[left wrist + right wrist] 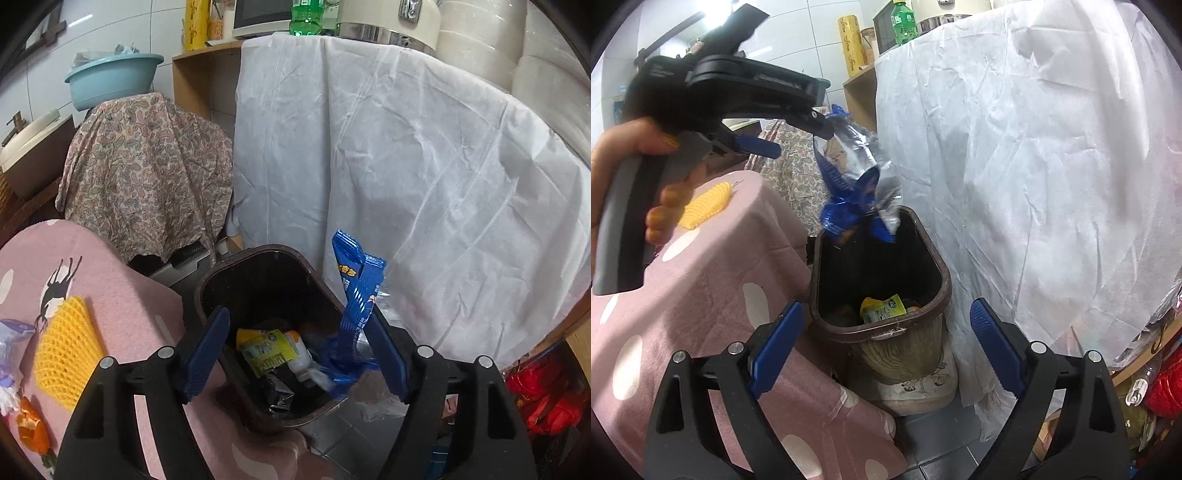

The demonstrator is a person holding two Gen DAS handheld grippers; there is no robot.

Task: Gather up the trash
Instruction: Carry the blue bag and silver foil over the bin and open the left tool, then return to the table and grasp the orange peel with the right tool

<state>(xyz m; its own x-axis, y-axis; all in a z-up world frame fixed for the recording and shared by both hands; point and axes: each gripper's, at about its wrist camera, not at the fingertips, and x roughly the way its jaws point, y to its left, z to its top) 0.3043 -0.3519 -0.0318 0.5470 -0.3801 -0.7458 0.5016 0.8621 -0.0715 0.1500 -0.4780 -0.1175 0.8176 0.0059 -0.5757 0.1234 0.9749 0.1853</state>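
A dark brown trash bin (207, 291) (942, 280) stands on the floor between the pink-covered table and a white sheet; it holds a yellow packet (267, 350) (882, 310) and other trash. My left gripper (299, 350) hangs over the bin with its jaws wide apart; it also shows in the right wrist view (798, 136). A blue and silver snack wrapper (356, 295) (857, 177) hangs against the left gripper's right finger, above the bin's opening. My right gripper (886, 347) is open and empty, in front of the bin.
On the pink table (122, 306) (713, 280) lie a yellow foam net (64, 350) (705, 203), orange peel (33, 428) and a pale wrapper (9, 343). A paisley-covered object (147, 170) and a white-draped counter (406, 166) stand behind. Red bags (543, 395) lie at right.
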